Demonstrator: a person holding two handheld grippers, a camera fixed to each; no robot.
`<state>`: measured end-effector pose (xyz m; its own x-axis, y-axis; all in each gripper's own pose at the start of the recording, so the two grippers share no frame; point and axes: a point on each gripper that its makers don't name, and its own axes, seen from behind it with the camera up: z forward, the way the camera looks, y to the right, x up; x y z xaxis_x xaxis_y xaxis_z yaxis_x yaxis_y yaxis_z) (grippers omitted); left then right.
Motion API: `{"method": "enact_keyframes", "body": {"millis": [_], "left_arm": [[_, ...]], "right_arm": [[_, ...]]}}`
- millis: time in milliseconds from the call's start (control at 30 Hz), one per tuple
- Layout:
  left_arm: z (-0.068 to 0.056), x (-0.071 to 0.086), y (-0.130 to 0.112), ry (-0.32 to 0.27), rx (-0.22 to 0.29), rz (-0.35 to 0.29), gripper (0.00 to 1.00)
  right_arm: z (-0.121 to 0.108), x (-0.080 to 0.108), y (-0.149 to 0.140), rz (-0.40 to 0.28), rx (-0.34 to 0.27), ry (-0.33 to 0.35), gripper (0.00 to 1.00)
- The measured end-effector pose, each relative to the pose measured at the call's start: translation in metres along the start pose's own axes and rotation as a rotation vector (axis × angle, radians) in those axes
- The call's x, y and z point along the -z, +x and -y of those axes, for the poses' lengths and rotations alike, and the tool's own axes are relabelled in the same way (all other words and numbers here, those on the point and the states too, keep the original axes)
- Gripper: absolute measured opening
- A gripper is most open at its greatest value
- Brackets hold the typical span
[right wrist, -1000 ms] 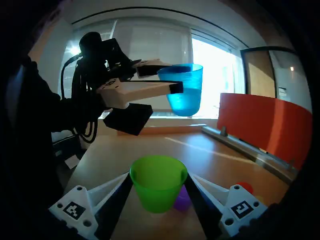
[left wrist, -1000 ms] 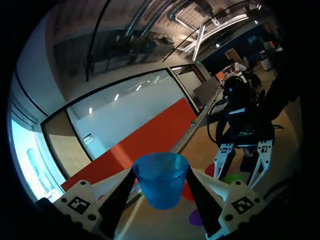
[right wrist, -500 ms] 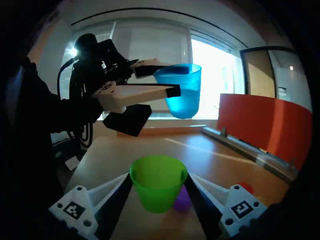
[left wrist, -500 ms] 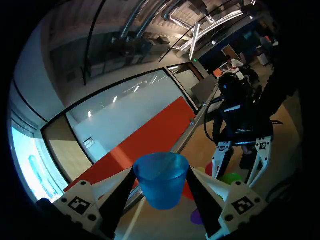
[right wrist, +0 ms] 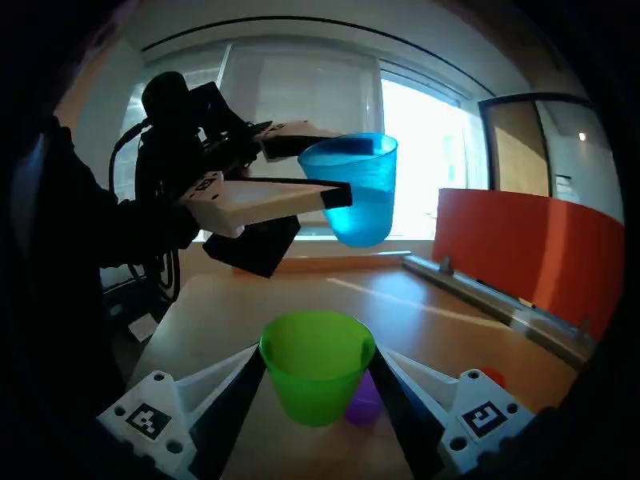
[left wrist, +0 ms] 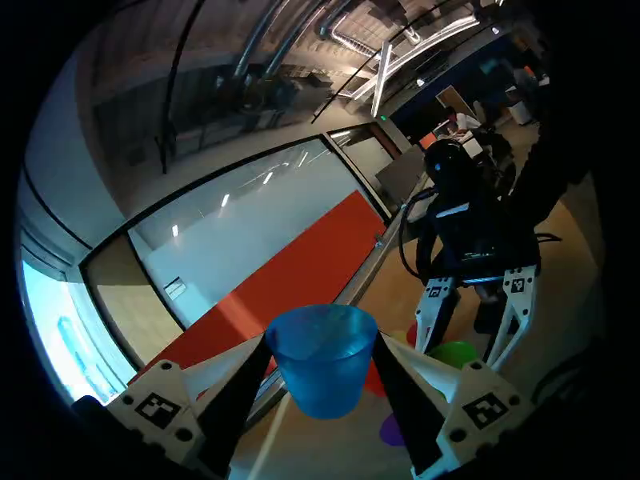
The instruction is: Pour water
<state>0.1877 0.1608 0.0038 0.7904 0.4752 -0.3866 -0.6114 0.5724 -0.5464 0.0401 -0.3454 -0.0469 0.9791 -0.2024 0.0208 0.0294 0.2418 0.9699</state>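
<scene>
Cups are hanging over the surface: the left tool is clamping the blue cup, slightly tilted, higher than the green cup clamped in the right tool. Thin plastic walls are probably flexing; gentle mid-wall grips suit the sloshing load.

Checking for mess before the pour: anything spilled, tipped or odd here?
Nothing stands out. The left gripper holds the blue cup aloft, slightly tilted; the right gripper holds the green cup upright. No water shows on the table.
</scene>
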Motion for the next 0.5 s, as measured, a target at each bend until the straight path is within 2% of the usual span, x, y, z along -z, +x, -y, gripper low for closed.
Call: {"method": "enact_keyframes", "body": {"millis": [500], "left_arm": [[-0.0003,0.0046,-0.0018,-0.008,-0.004,0.002,0.86]], "right_arm": [[-0.0031,-0.0026,0.0011,0.001,0.002,-0.002,0.91]]}}
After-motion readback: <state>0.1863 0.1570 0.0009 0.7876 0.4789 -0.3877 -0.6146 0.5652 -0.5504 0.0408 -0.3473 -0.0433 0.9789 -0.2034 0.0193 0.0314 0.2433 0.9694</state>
